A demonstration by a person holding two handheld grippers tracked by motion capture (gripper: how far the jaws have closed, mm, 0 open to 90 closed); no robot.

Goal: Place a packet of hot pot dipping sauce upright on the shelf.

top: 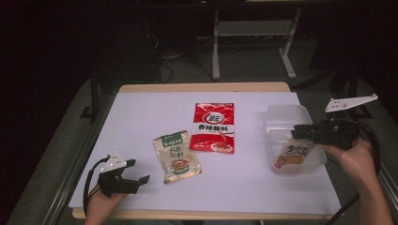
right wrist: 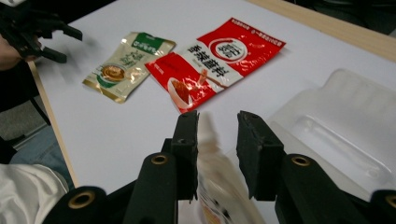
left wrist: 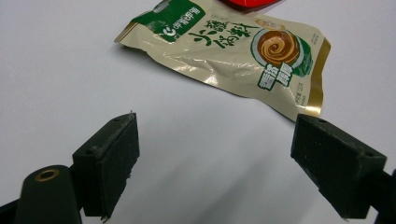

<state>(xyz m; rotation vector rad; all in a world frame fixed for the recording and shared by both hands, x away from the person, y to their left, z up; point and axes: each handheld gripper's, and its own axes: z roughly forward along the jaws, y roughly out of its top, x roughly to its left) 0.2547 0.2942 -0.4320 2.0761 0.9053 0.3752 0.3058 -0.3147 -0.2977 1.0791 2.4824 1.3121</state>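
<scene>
the high view shows the right gripper [top: 300, 132] over a clear box [top: 315, 161], jaws slightly parted around a blurred orange packet [top: 293, 153], while the left gripper [left wrist: 215, 154] gapes empty near a green packet [left wrist: 233, 51].

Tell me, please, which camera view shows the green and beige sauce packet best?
The left gripper view: the green and beige packet lies close and large there, print sharp. The high view gives the whole packet small, beside the red packet. In the right gripper view it lies farther away, at an angle.

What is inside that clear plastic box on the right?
One sauce packet lies in the clear box, with the right gripper at its top edge. The packet hides the box floor beneath it; anything under it cannot be seen.
</scene>
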